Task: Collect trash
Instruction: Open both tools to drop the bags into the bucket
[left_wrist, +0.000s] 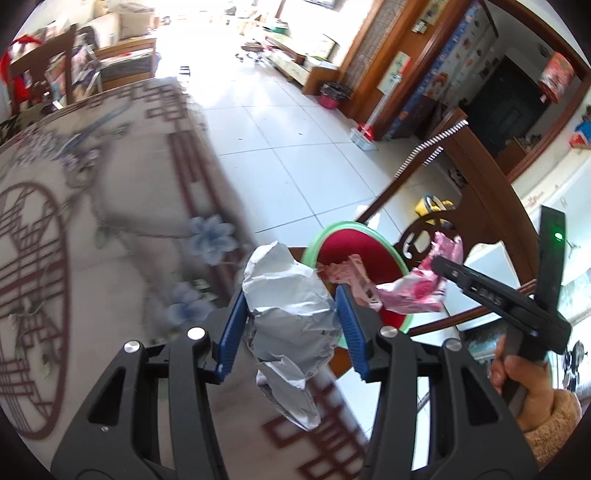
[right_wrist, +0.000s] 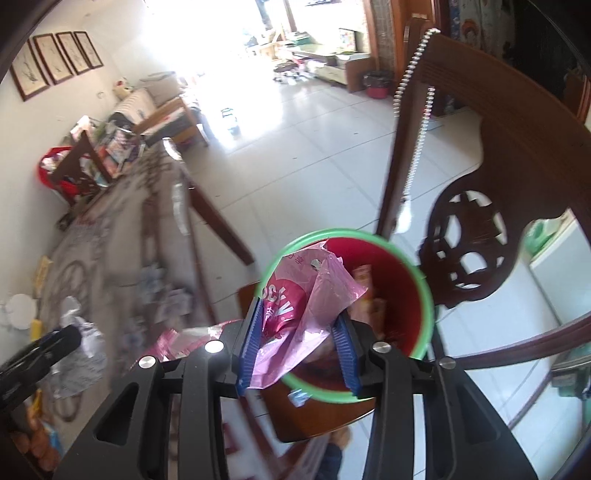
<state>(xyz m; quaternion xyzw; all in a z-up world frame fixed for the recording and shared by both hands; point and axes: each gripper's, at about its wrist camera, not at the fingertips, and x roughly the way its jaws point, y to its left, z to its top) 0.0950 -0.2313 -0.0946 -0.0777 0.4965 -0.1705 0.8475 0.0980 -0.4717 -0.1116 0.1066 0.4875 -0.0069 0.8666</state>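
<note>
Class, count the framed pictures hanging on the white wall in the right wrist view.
3: all side by side at upper left, the left framed picture, the middle one, the right one. Others may lie outside the view.

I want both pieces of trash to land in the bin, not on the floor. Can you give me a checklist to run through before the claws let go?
1. Right claw over the red bin: ok, the pink wrapper hangs above the opening.
2. Pink wrapper clear of the green rim: not ok, its lower end hangs outside the near edge.
3. Left claw over the bin: not ok, the crumpled grey paper is above the table edge.
4. Left grip firm: ok, the pads press the paper.
5. Room left in the bin: ok, though some trash lies inside.
</note>
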